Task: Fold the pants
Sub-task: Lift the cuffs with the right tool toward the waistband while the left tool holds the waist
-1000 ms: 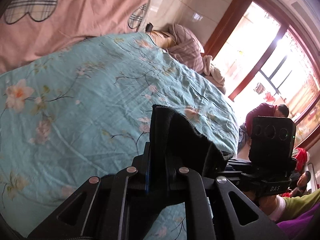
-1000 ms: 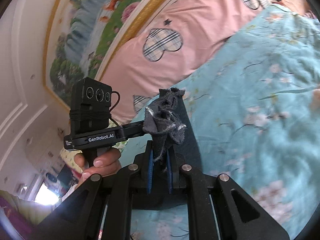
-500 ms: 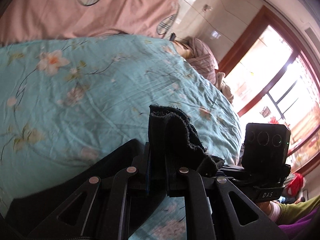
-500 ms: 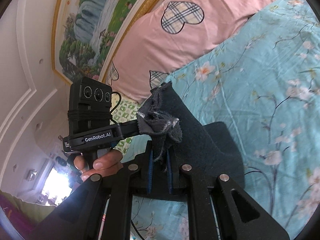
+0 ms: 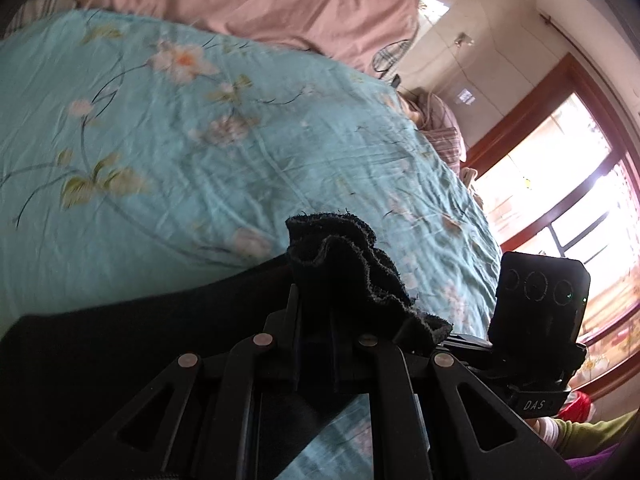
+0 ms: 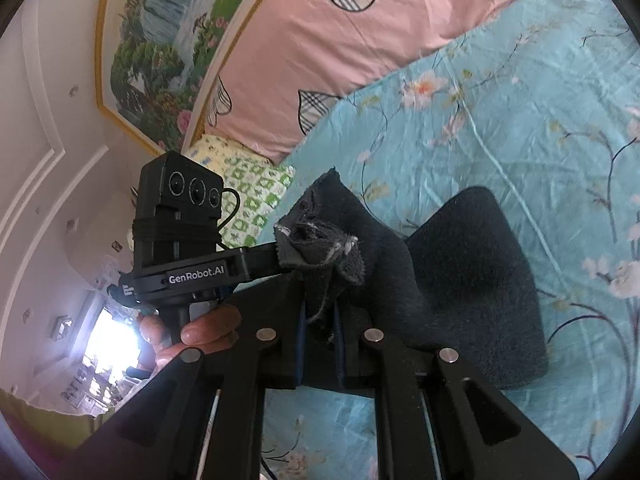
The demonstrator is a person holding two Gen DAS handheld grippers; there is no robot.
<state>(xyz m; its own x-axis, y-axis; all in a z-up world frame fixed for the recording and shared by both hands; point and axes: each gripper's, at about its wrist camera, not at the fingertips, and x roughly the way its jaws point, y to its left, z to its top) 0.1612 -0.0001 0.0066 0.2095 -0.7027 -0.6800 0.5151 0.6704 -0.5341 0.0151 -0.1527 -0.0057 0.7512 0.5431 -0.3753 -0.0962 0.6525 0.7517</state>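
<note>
Dark charcoal pants (image 6: 472, 280) lie partly on a turquoise floral bedspread (image 6: 520, 128). My right gripper (image 6: 320, 320) is shut on a frayed hem of the pants, bunched above the pads. In the left wrist view my left gripper (image 5: 316, 340) is shut on another frayed edge of the pants (image 5: 344, 264), and the dark cloth spreads away to the lower left over the bed (image 5: 160, 152). Each gripper shows in the other's view: the left unit (image 6: 180, 240), held by a hand, at the left of the right wrist view, and the right unit (image 5: 536, 320) at the right of the left wrist view.
Pink pillows with plaid hearts (image 6: 360, 40) line the head of the bed. A green and yellow patterned cushion (image 6: 248, 192) lies beside them. Striped bedding (image 5: 444, 128) is heaped at the far corner near a bright window with a brown frame (image 5: 560, 184).
Both grippers have come down toward the bed and further over it with the pants edges. More dark cloth now rests on the bedspread below them. The left view has rolled.
</note>
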